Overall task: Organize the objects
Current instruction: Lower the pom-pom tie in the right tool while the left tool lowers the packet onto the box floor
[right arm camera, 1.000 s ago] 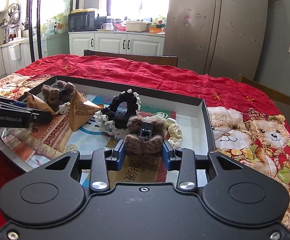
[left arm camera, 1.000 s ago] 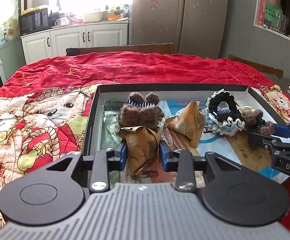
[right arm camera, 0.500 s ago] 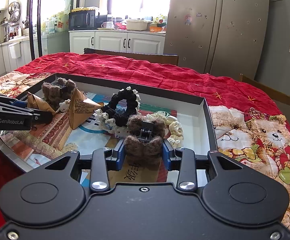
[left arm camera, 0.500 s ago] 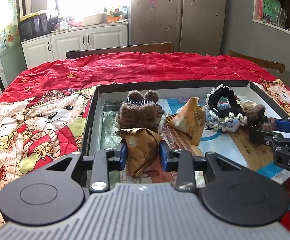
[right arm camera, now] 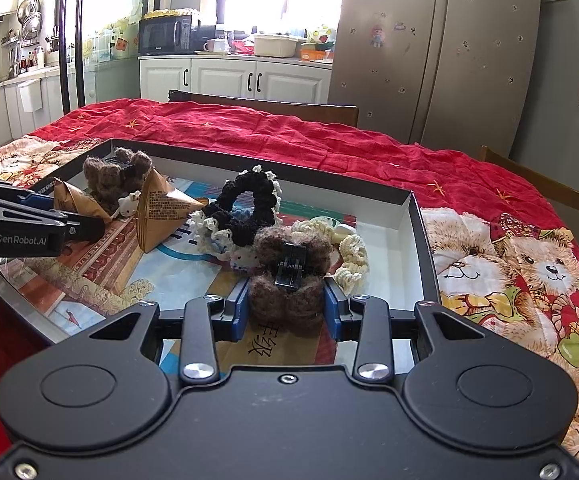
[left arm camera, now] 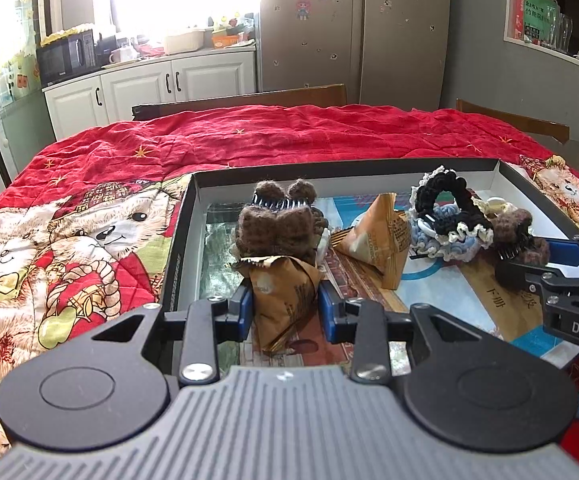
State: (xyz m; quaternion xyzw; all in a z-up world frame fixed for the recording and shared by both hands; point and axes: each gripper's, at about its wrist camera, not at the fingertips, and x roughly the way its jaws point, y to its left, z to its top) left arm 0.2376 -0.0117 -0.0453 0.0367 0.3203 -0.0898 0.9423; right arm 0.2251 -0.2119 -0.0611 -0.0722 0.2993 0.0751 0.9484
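Two grippers were at work over one tray, each closed on an item. Nearest in the left wrist view, the left gripper had its blue pads pressed against both sides of a brown paper packet, held at the tray's near left. In the right wrist view, the right gripper was clamped on a fuzzy brown hair clip, black hinge facing the camera, at the near middle of the tray. Whether either item was lifted clear of the tray floor could not be told.

Just behind the held packet stood a second brown clip with its teeth upward. Right of it a second packet lay on the printed lining. Further right, a black crocheted scrunchie rested on a blue-and-white one. In the right view a cream scrunchie lay right of the held clip, near the tray's right wall.

The tray sat on a red bear-print quilt. Beyond it were chair backs, then kitchen cabinets, a microwave and a fridge.

Progress, as judged: all visible items were already inside the tray, but like items were not grouped. Packets and clips were interleaved and the scrunchies piled. Sorting by kind appeared to remain, with the two held items next to be placed.
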